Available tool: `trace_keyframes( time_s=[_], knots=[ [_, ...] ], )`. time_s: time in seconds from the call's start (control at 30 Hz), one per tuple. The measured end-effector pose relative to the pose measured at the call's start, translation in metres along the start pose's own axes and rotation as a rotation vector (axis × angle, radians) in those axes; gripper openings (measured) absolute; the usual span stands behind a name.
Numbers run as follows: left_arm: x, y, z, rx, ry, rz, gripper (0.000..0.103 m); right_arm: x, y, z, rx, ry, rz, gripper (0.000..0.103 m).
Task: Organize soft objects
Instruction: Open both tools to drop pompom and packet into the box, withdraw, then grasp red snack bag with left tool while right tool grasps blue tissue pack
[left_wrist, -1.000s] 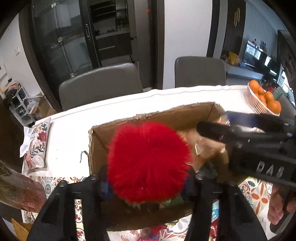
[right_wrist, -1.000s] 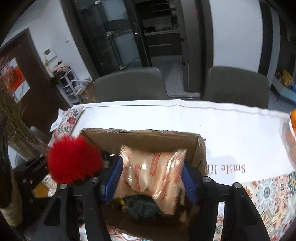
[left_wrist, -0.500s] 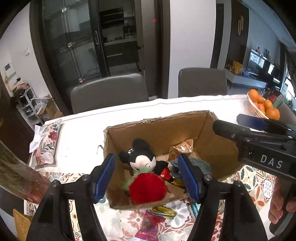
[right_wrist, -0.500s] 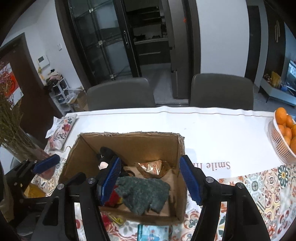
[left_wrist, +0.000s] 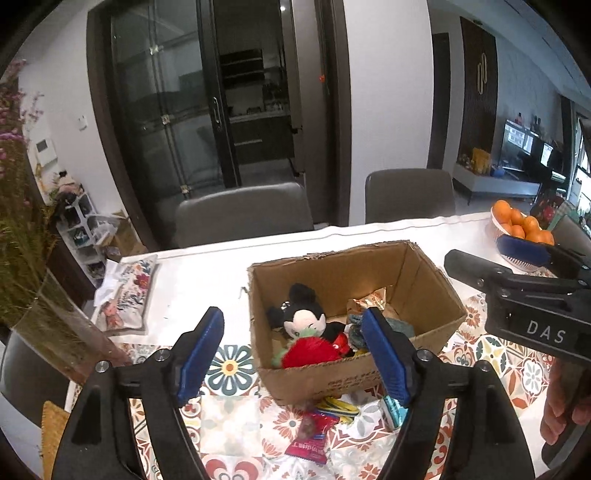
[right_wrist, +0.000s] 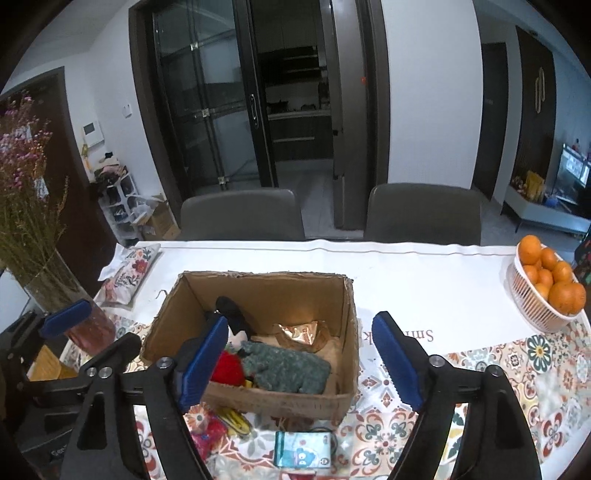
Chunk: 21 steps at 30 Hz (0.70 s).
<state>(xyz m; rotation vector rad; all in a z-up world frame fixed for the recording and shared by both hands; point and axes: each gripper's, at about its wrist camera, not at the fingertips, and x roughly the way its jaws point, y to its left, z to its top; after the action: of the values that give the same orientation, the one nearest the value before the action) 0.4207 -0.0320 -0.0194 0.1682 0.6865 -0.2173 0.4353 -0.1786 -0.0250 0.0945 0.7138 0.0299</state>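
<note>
Nearest me, both tongs hang wide apart and empty above the table (right_wrist: 424, 280): the left tongs (left_wrist: 293, 354) and the right tongs (right_wrist: 299, 360) touch nothing. Small packets (right_wrist: 303, 448) lie loose on the patterned cloth just in front of the cardboard box (right_wrist: 280, 400). Inside it sit the red pompom (left_wrist: 314, 352), a mouse plush (left_wrist: 304, 319), a green knit piece (right_wrist: 286, 367) and a crinkly snack bag (right_wrist: 301, 332), gathered there, I'd judge, to keep the soft things together. Farther off stands a basket of oranges (right_wrist: 535, 312).
</note>
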Motion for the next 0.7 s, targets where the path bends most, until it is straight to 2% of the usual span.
trace_keyframes(
  time_s=[0.4, 0.7],
  knots=[
    [-0.028, 0.004, -0.033, -0.003, -0.033, 0.023, 0.085, -0.028, 0.014, -0.026, -0.053, -0.038, -0.013, 0.089],
    [-0.035, -0.001, -0.060, 0.026, -0.044, 0.026, 0.091, -0.031, 0.016, -0.055, -0.039, -0.028, 0.021, 0.093]
  ],
)
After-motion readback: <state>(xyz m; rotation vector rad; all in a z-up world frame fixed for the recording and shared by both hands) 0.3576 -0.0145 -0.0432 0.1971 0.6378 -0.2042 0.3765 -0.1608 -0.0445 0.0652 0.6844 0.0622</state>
